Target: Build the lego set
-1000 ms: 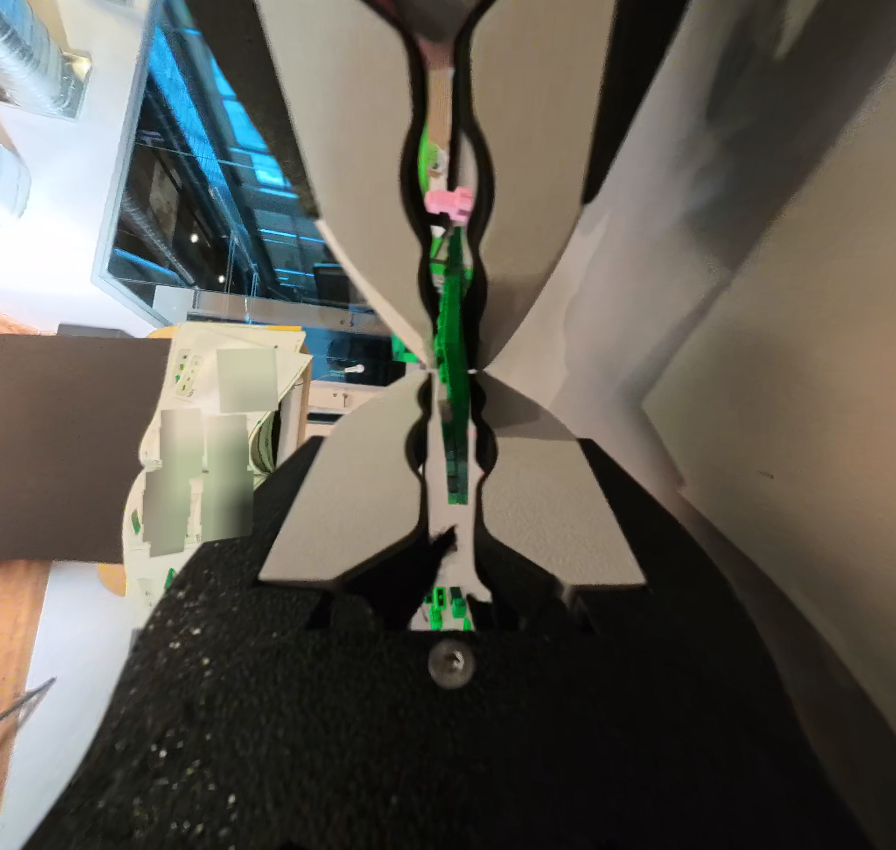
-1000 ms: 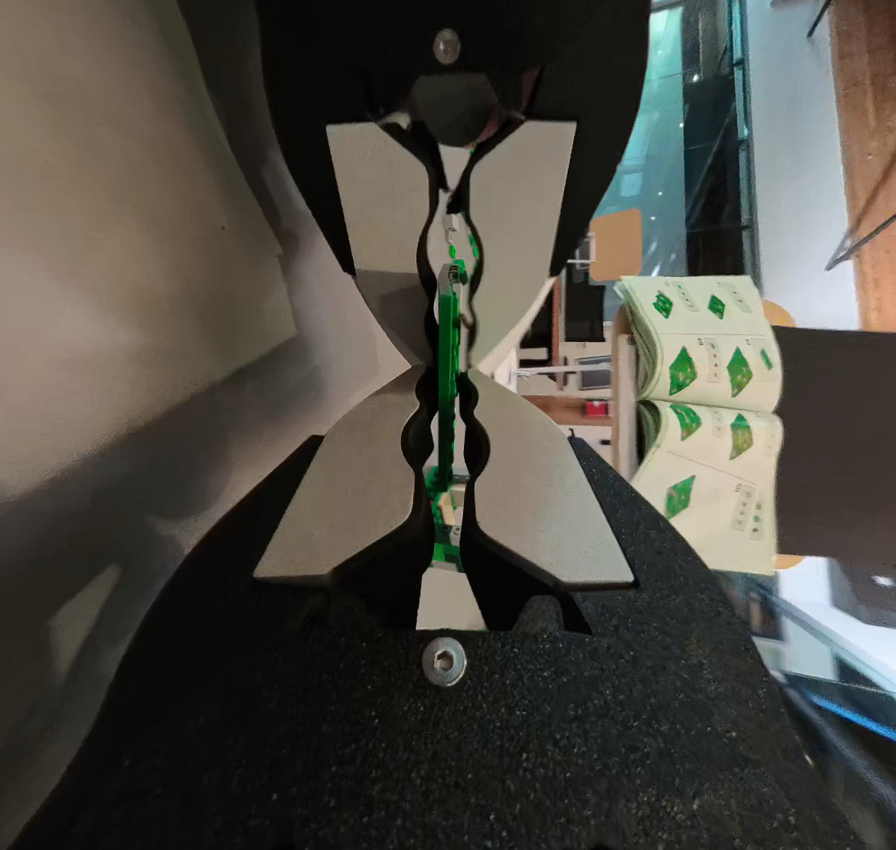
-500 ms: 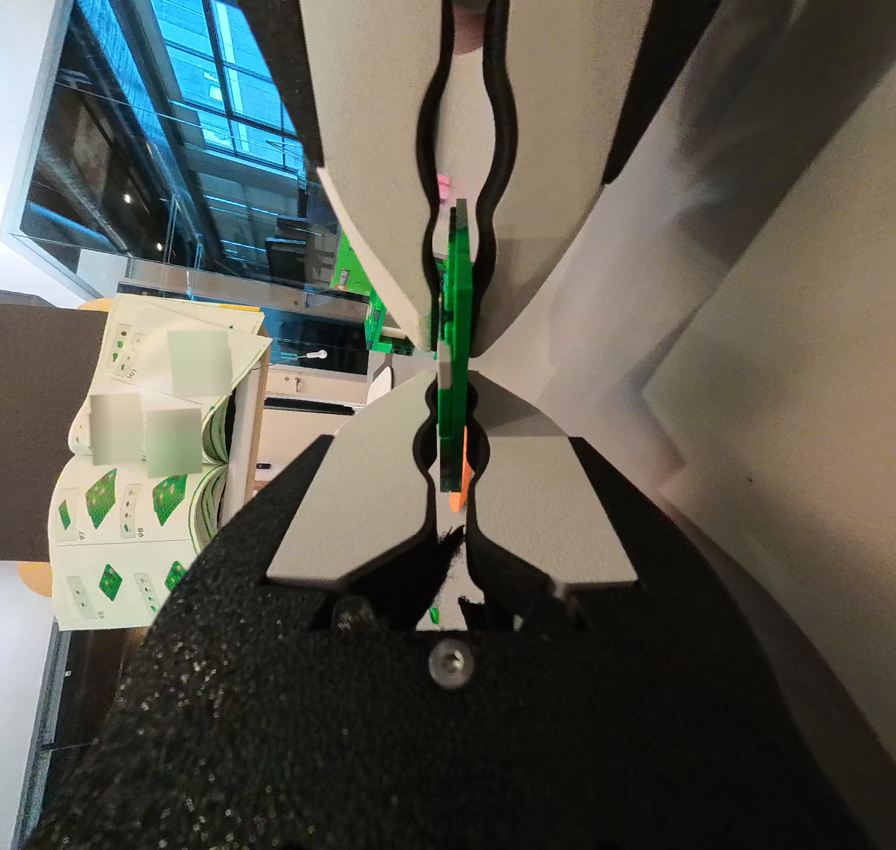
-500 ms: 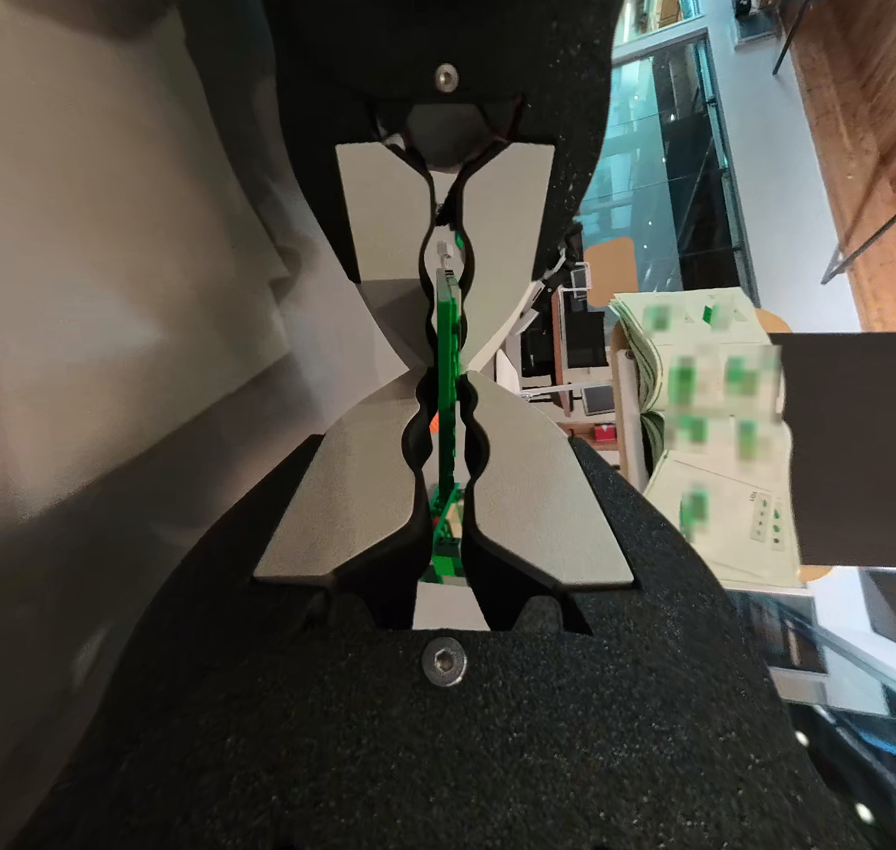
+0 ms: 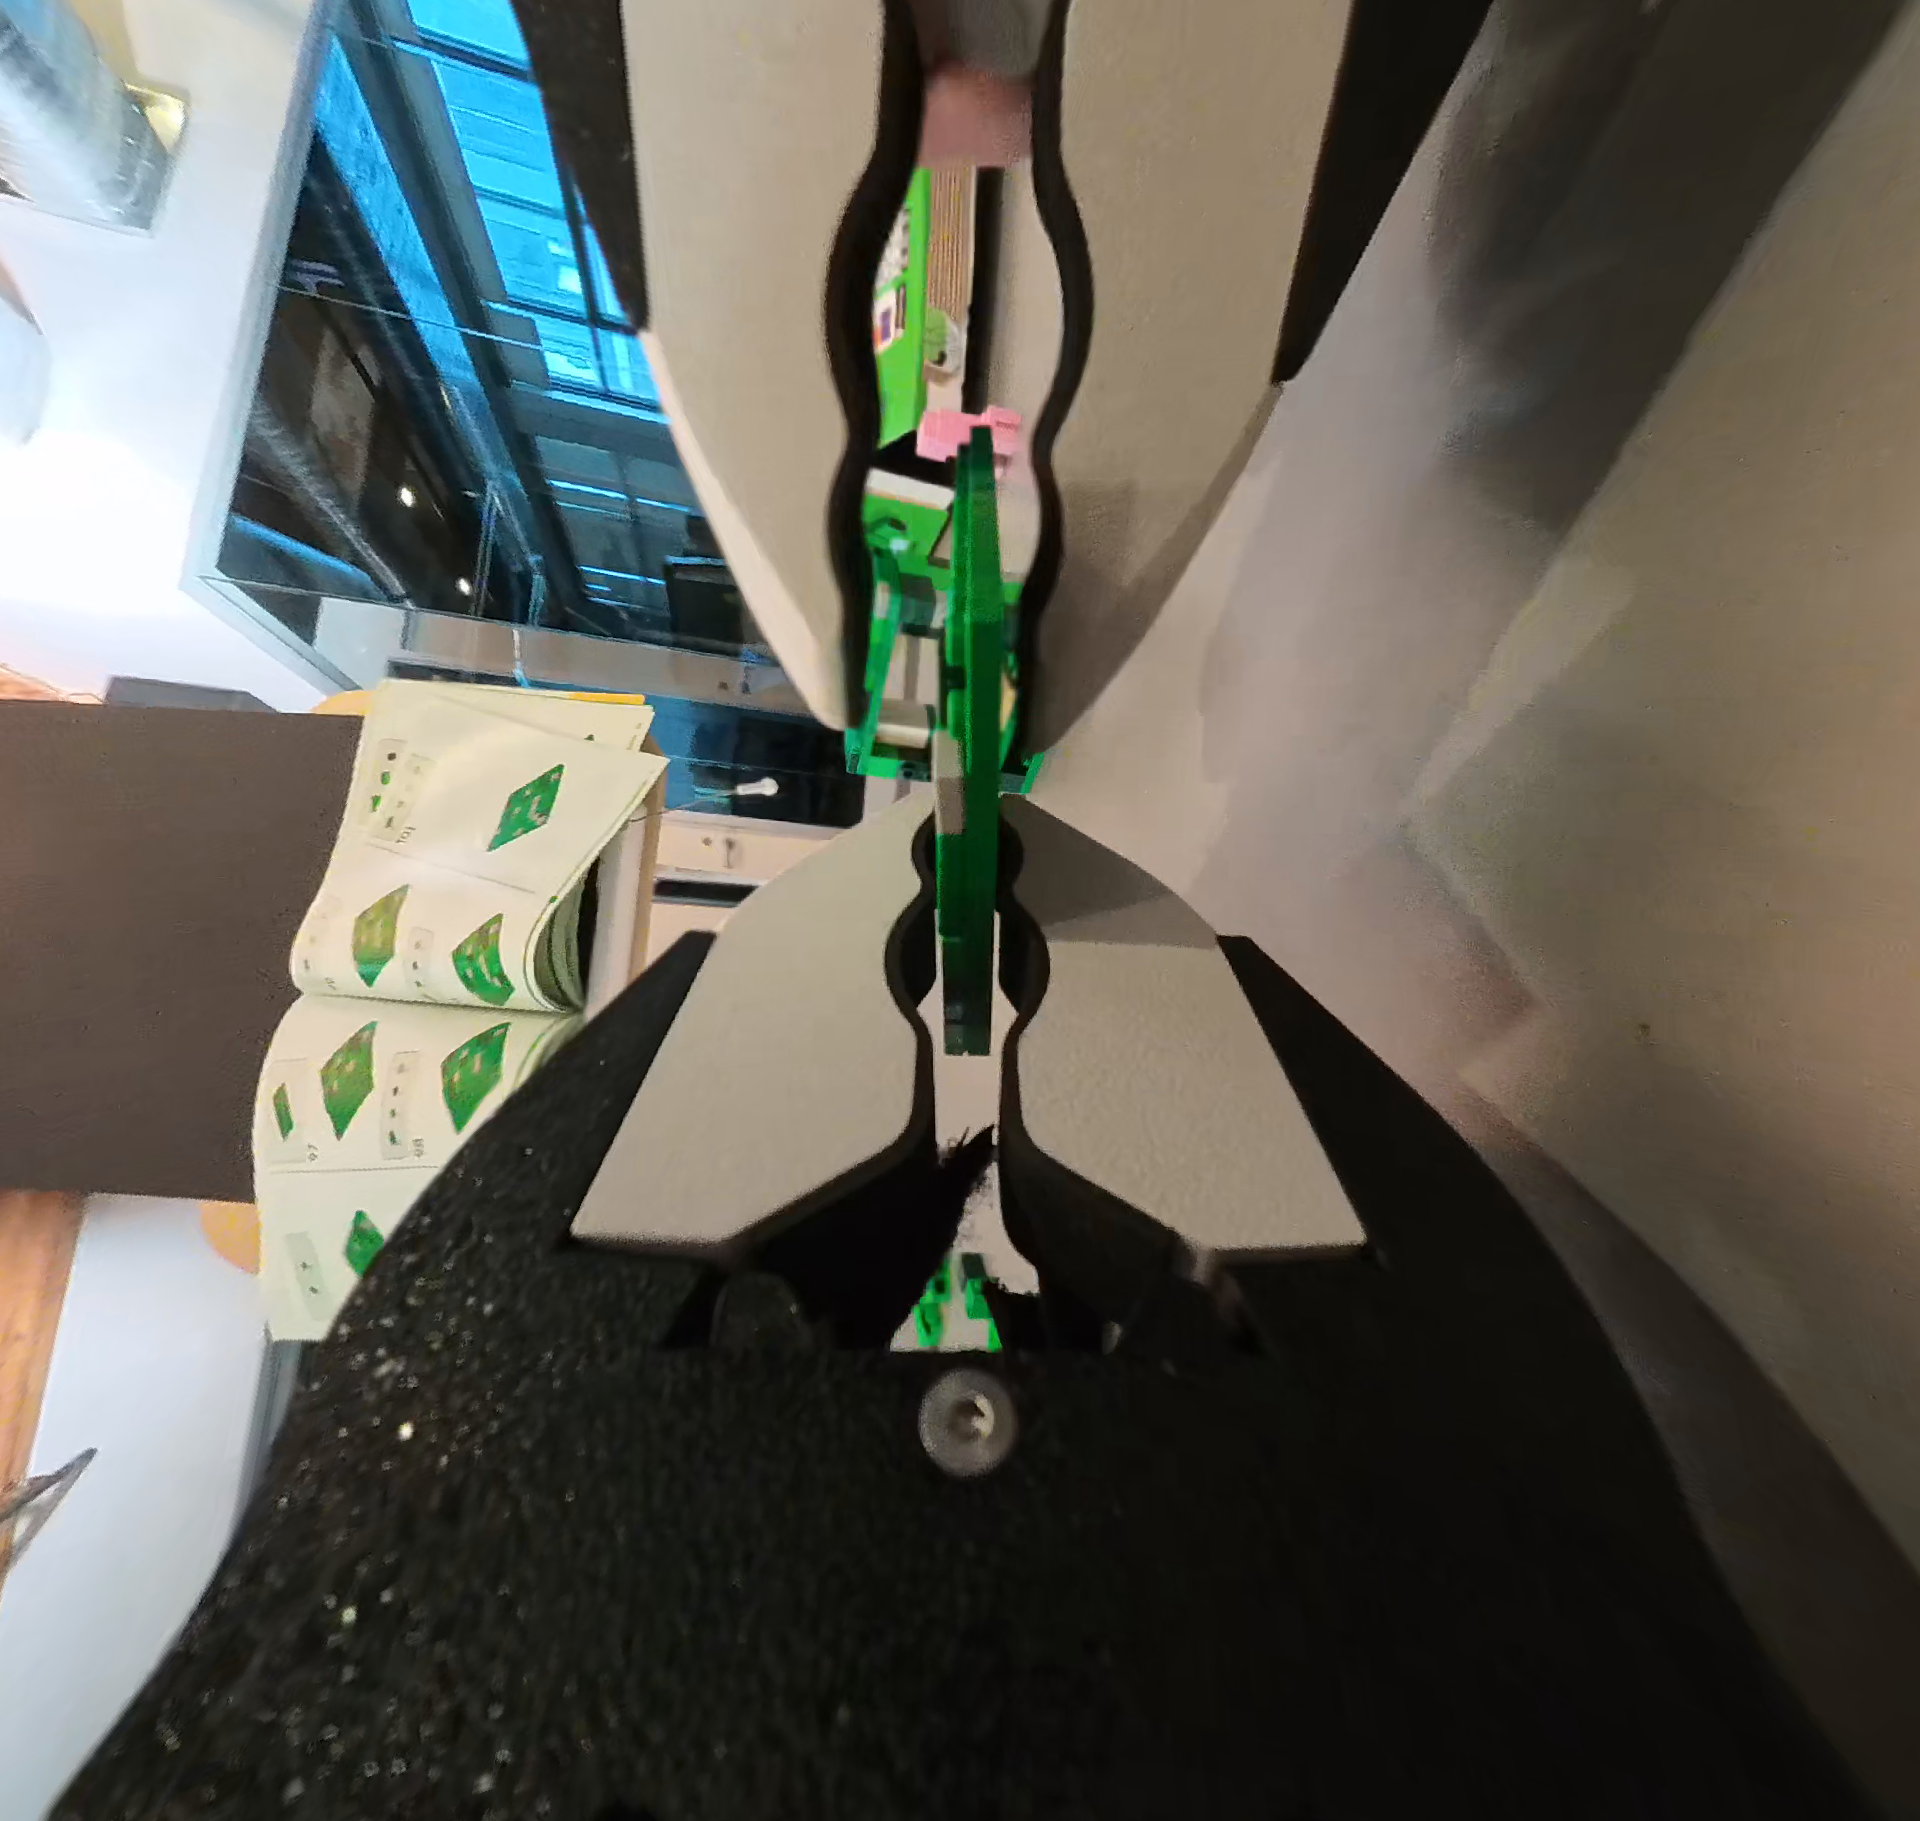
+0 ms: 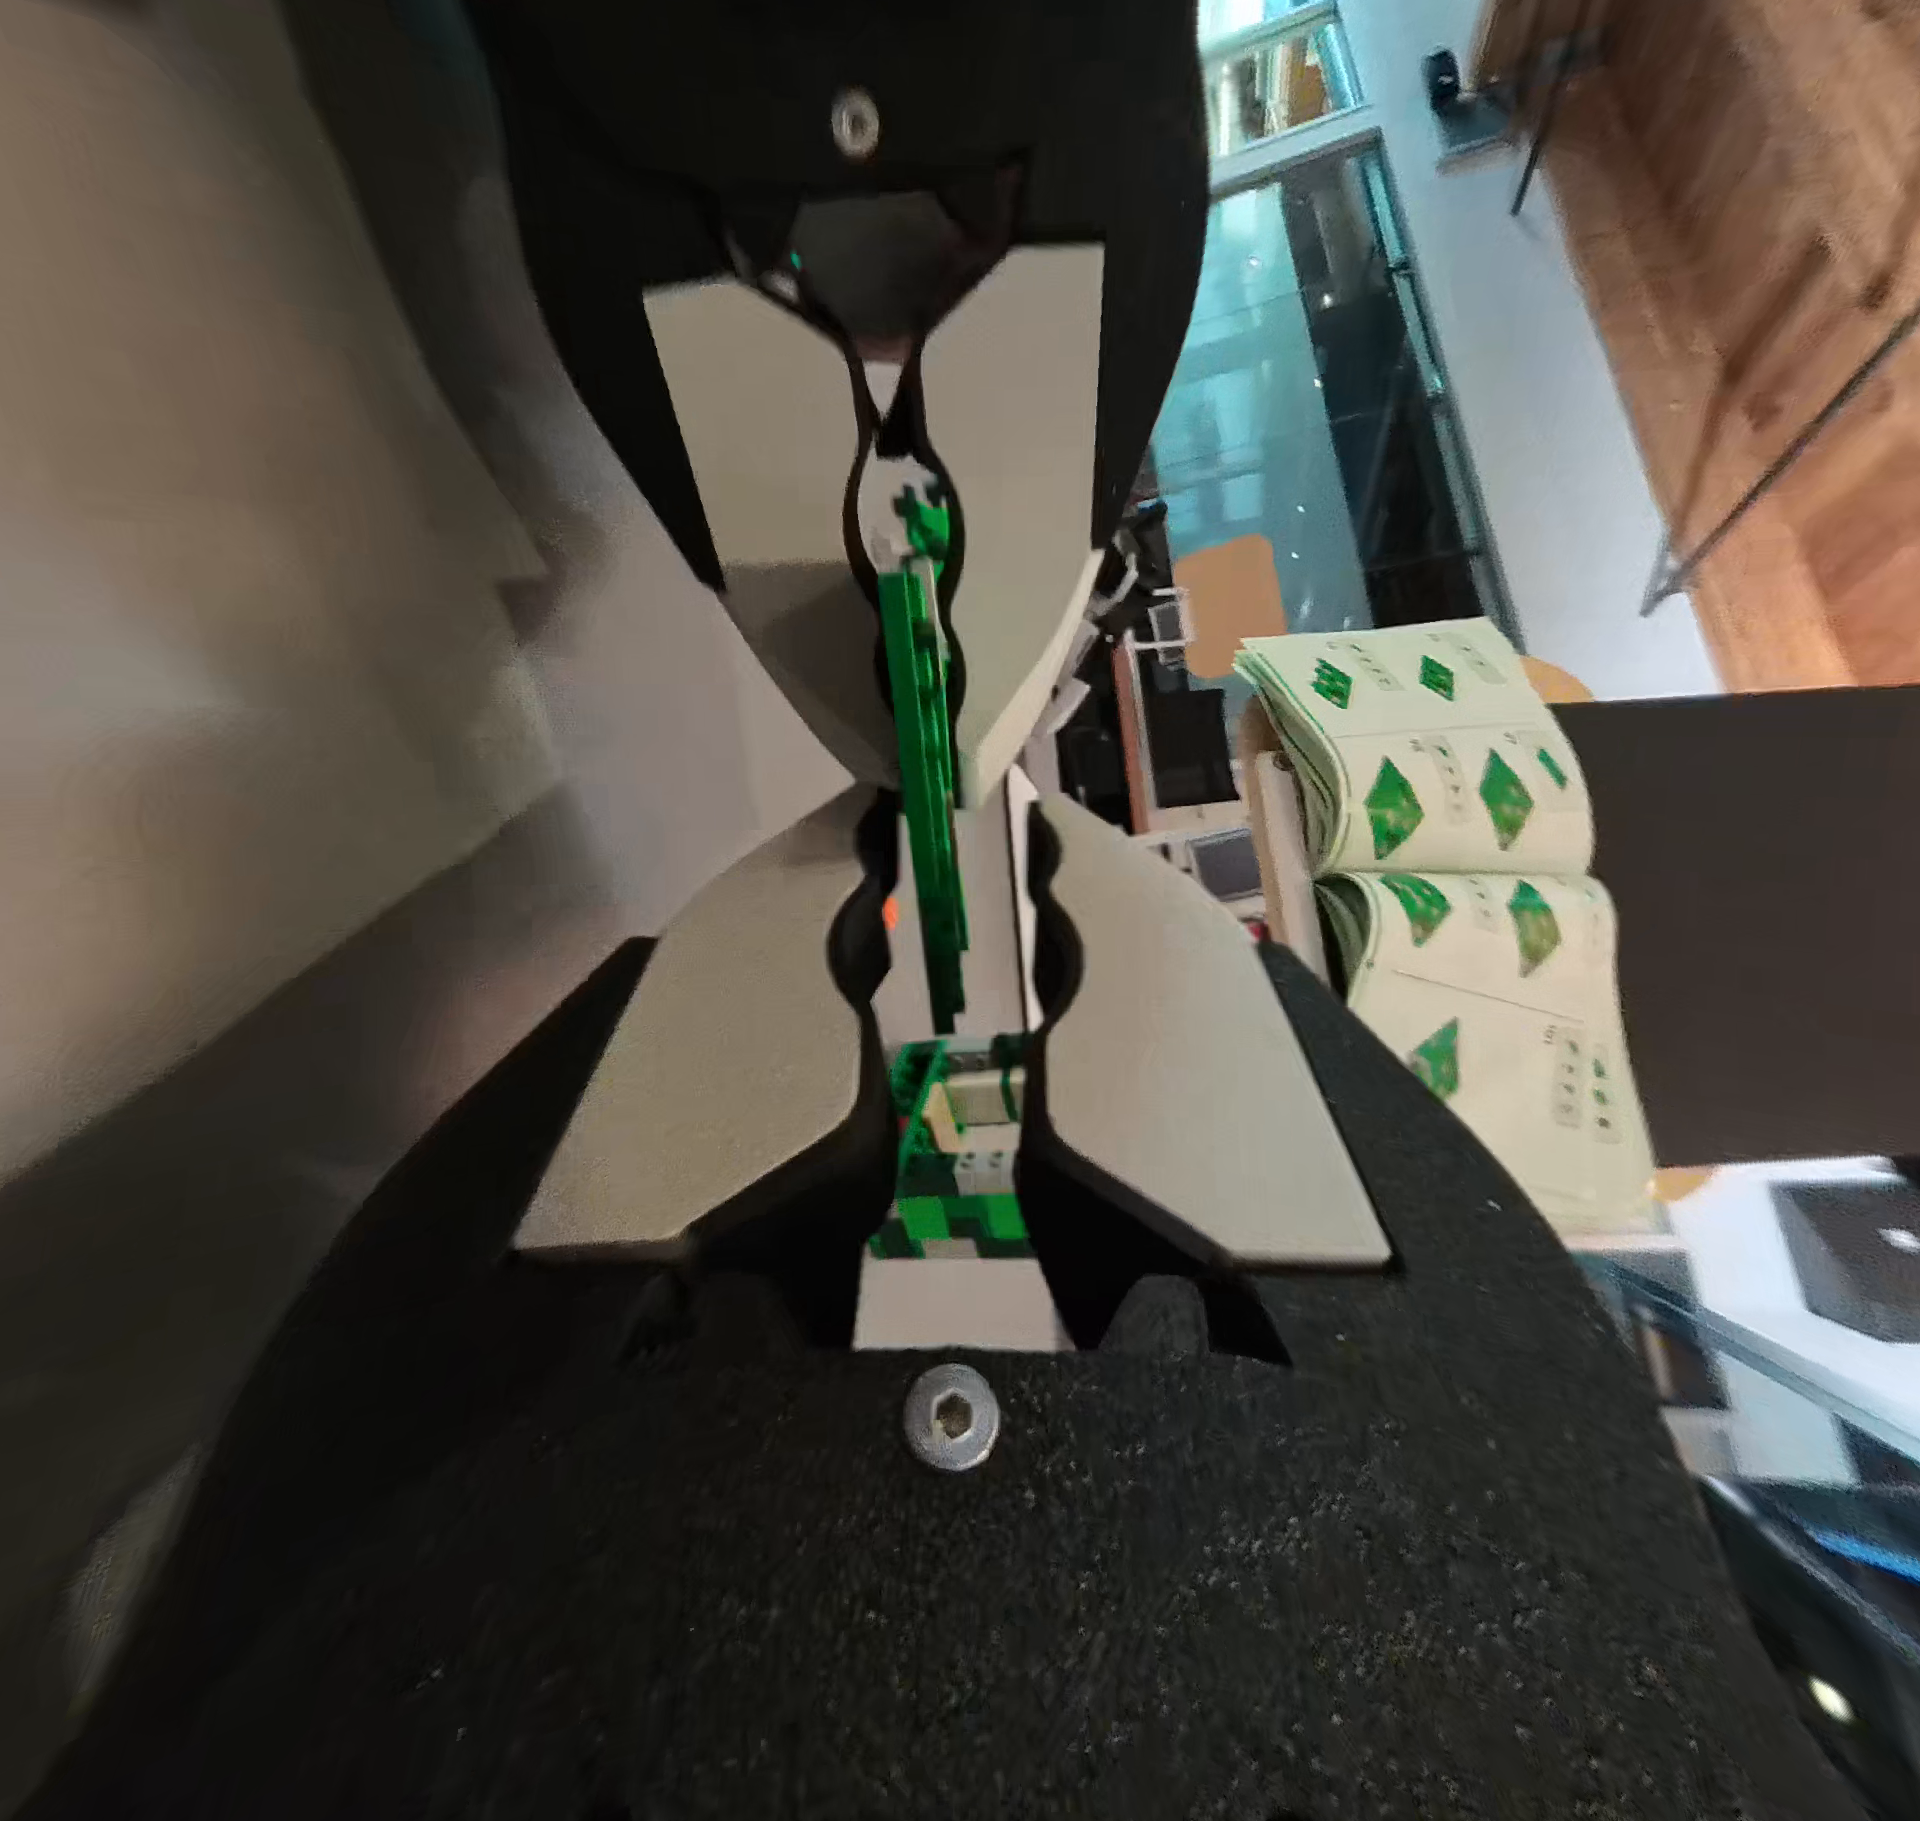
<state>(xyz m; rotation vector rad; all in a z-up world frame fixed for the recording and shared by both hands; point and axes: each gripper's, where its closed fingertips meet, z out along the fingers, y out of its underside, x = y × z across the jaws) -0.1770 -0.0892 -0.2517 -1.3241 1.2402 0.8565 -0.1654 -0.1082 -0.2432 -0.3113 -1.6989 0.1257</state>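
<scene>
A green lego plate (image 5: 971, 898) shows edge-on between my two grippers, which face each other tip to tip. My left gripper (image 5: 969, 810) is shut on one end of the plate; it also shows at the top of the right wrist view (image 6: 925, 784). My right gripper (image 6: 961, 803) has its jaws apart around the other end of the plate (image 6: 925, 784); it also shows at the top of the left wrist view (image 5: 945, 732). A green and grey brick cluster (image 6: 961, 1137) sits at that end, deep between the right fingers. A small pink piece (image 5: 966, 431) shows behind it.
An open instruction booklet (image 5: 457, 888) (image 6: 1455, 836) leans against a black panel (image 5: 156, 940) (image 6: 1766, 888). A pale grey surface (image 5: 1558, 732) (image 6: 260, 732) fills the other side of both views. Glass walls and a wooden wall (image 6: 1714, 213) lie beyond.
My right gripper's jaws have opened from the plate they were pinching. My left gripper stays shut on the plate. Both grippers have turned a little, so the background shifted.
</scene>
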